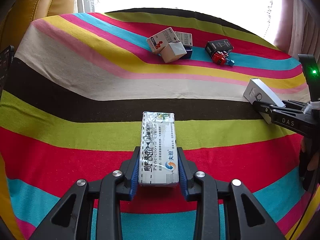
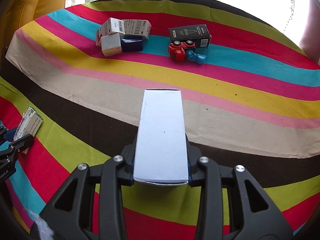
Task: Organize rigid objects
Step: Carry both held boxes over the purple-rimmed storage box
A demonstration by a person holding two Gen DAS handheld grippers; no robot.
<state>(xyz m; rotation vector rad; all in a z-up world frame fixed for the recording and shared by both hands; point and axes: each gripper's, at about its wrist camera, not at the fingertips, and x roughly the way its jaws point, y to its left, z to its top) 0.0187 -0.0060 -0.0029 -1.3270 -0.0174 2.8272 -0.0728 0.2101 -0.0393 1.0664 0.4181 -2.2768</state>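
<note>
Partly hidden, blue toy (image 2: 195, 57) lies behind red car (image 2: 179, 50).

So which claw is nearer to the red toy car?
Right. The right claw, holding a plain white box, faces the red toy car more directly; the left claw sits further aside.

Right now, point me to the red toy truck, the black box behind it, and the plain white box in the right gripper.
red toy truck (image 2: 178, 50), right wrist view, on its red body.
black box (image 2: 190, 33), right wrist view, on its printed top face.
plain white box (image 2: 162, 134), right wrist view, middle of its top face.
</note>
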